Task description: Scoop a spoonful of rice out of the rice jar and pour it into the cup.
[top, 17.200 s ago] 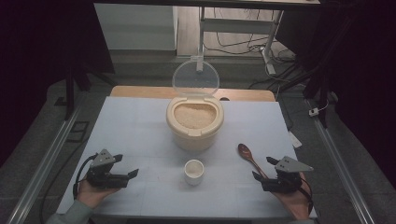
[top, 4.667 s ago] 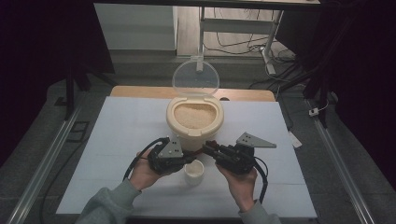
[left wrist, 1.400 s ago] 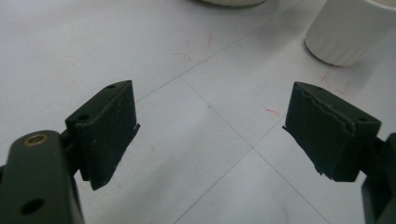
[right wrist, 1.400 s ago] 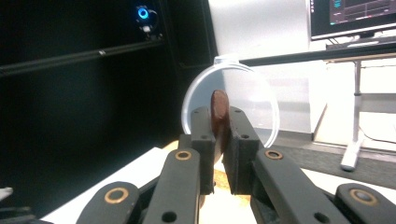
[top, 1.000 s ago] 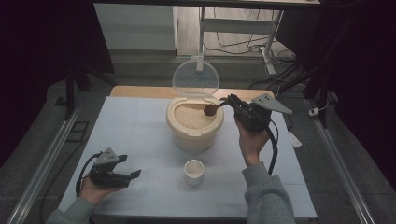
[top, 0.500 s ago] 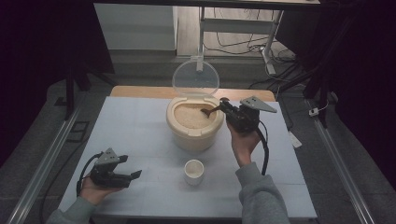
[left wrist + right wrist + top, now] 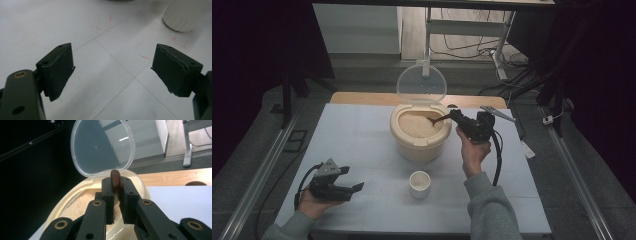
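Spoon in right gripper, dipped inside bin rim.

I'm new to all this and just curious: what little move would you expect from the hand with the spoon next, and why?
Probably lift a scoopful: the right tongs grip the wooden spoon, its bowl dipped in the rice of the open container, while the small white cup waits nearby.

Left tongs gape low — right tongs pinched, raised forward.
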A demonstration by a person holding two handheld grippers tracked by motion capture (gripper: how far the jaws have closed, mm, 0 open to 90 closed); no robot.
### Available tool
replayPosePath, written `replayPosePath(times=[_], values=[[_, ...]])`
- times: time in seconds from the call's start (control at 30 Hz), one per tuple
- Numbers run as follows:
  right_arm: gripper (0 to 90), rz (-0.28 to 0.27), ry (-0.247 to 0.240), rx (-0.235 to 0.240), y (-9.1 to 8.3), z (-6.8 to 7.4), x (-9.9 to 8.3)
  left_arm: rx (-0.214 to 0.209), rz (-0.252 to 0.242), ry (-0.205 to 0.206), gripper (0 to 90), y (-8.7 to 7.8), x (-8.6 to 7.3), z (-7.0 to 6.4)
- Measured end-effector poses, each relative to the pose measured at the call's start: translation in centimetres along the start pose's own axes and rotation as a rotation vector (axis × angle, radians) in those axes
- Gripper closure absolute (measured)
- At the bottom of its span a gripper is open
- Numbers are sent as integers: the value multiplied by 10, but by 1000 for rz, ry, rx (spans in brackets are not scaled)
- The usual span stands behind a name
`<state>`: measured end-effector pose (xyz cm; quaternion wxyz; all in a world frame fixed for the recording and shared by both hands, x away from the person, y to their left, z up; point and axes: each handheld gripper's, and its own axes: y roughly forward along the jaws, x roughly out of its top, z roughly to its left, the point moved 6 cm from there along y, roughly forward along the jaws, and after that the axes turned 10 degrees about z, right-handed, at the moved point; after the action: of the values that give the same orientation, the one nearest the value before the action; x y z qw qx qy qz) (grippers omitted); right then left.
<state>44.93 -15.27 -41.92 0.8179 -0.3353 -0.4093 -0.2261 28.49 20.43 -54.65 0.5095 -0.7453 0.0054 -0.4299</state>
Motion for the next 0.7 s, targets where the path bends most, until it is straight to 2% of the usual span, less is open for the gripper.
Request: replayPosePath(times=[0.1, 0.17, 0.33, 0.57, 0.7], values=[[818, 3, 23, 9, -1, 0, 0, 1, 0, -1, 172, 0, 0, 0], [819, -2, 70, 43, -4, -1, 0, 2, 0, -2, 172, 0, 0, 0], [819, -3, 92, 60, -6, -1, 0, 2, -2, 0, 172, 0, 0, 0], [817, -7, 200, 100, -6, -4, -3, 4, -3, 2, 173, -1, 0, 0], [817, -5, 216, 111, -7, -5, -4, 4, -4, 2, 173, -1, 0, 0]])
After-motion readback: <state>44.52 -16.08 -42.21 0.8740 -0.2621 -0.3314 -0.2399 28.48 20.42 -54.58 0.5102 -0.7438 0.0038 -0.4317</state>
